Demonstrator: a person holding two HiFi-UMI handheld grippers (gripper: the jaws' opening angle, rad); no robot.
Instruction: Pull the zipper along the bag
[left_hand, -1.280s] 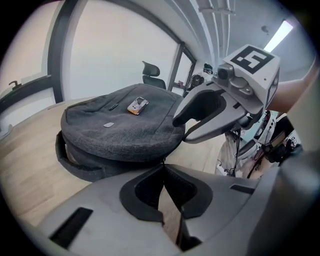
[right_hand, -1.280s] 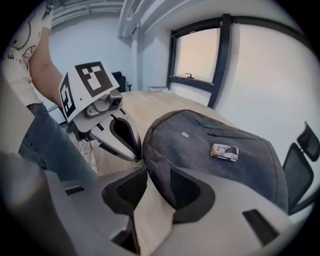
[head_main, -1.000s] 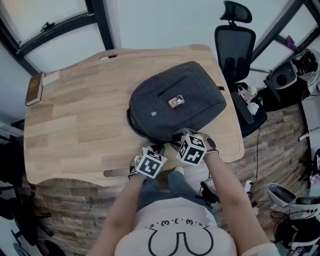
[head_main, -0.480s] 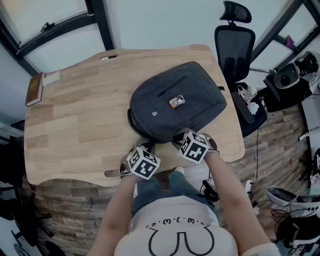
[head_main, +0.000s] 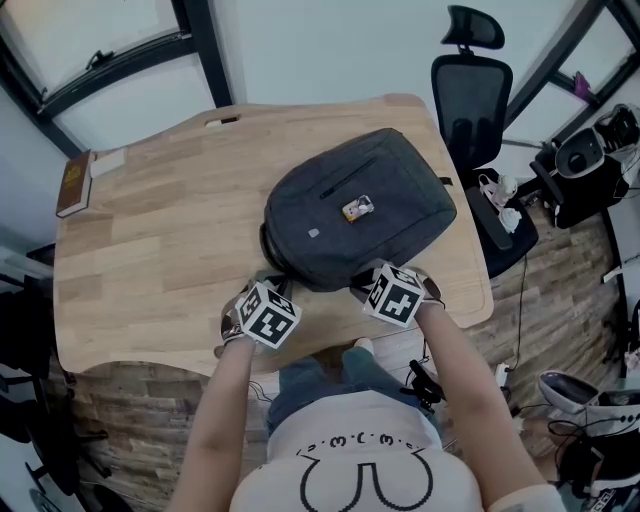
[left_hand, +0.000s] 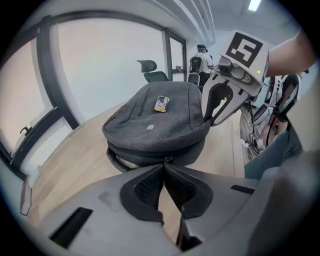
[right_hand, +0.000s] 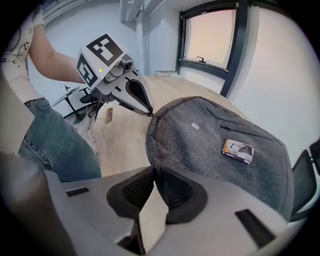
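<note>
Grey bag (head_main: 355, 215) lies at bench (head_main: 150, 250) centre. Left claw (left_hand: 163, 167), at its 7 o'clock edge, is clamped on the zipper pull (left_hand: 167, 160); right claw (right_hand: 154, 172), at 5 o'clock, is closing on bag fabric.

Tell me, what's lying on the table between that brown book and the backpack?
Nothing: in the head view, the stretch of wooden table between the book and the grey backpack is bare, apart from a pale slip right beside the book.
</note>
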